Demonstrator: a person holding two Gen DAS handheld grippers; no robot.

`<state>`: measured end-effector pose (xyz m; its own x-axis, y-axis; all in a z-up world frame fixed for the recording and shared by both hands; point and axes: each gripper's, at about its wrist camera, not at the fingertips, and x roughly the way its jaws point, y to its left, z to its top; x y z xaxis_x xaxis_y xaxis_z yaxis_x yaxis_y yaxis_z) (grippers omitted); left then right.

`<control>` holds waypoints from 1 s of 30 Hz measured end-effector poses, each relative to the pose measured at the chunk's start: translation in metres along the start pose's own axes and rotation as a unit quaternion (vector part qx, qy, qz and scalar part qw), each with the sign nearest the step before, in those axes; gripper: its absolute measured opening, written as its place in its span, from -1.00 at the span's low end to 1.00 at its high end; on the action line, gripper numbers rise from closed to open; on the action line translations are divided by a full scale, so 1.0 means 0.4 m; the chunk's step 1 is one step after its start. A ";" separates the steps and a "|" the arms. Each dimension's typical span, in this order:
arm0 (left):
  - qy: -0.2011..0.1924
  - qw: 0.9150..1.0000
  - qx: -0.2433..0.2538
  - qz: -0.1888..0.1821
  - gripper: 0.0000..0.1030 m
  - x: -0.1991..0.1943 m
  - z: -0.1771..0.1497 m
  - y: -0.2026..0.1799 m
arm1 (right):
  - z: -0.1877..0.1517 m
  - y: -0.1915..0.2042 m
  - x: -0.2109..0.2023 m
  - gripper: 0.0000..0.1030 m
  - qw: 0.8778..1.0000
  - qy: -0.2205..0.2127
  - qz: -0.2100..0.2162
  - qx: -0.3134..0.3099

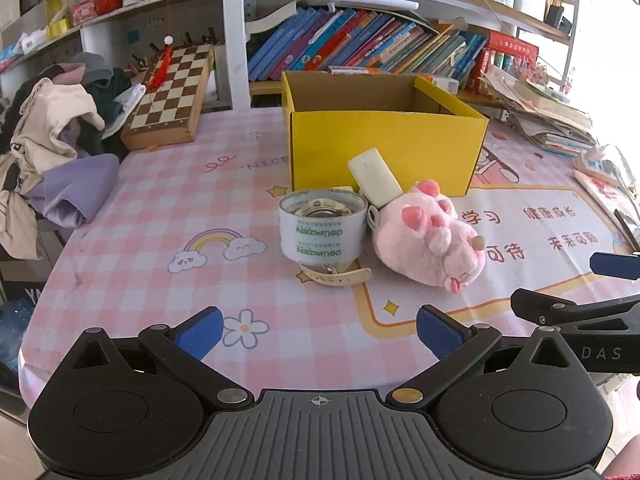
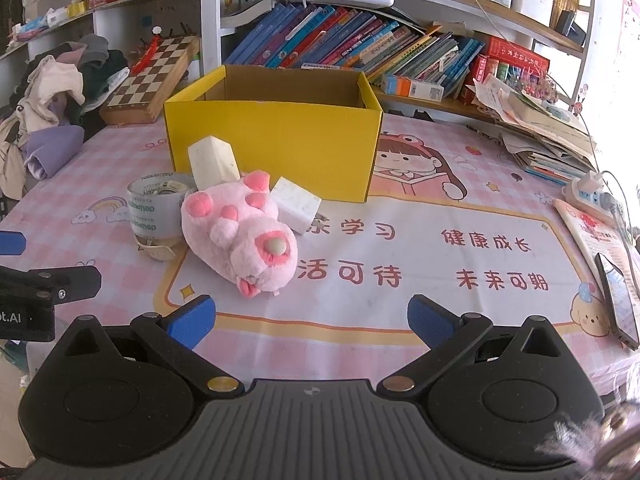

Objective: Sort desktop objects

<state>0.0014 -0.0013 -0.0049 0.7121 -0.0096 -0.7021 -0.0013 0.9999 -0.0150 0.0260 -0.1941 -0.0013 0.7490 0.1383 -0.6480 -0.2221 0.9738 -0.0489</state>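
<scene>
Plainly, nothing is held: the fingers of the left gripper (image 1: 318,334) and the right gripper (image 2: 312,320) are spread wide over the worktop (image 2: 440,320), well short of the pile. One pink plush toy (image 2: 240,232) lies in front of the yellow cardboard box (image 2: 276,144); it is judged soft and light, best pinched across the body. One roll of clear tape (image 1: 323,226), stiff and light, could be taken across its wall. Two white blocks (image 2: 212,158) (image 2: 297,204) look rigid and smooth. One watch strap (image 1: 336,276) is seen under the roll.
</scene>
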 end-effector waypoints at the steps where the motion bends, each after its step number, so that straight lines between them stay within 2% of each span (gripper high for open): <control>1: 0.000 1.000 0.000 0.000 1.00 -0.001 0.000 0.000 | -0.003 0.001 -0.002 1.00 1.000 -0.002 0.000 0.000; 16: 0.002 1.000 0.000 0.003 1.00 -0.003 0.000 0.001 | -0.020 0.011 -0.004 1.00 1.000 0.000 0.002 -0.006; 20: 0.001 1.000 0.000 0.003 1.00 -0.001 -0.005 0.003 | 0.035 0.003 -0.010 1.00 1.000 0.011 0.003 -0.009; 30: 0.004 1.000 0.002 0.004 1.00 0.000 -0.005 0.005 | 0.025 0.004 -0.010 1.00 1.000 0.013 0.005 -0.009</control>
<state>0.0000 0.0005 -0.0065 0.7067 -0.0025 -0.7075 -0.0037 1.0000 -0.0072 0.0287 -0.1911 0.0088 0.7299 0.1429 -0.6685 -0.2408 0.9690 -0.0558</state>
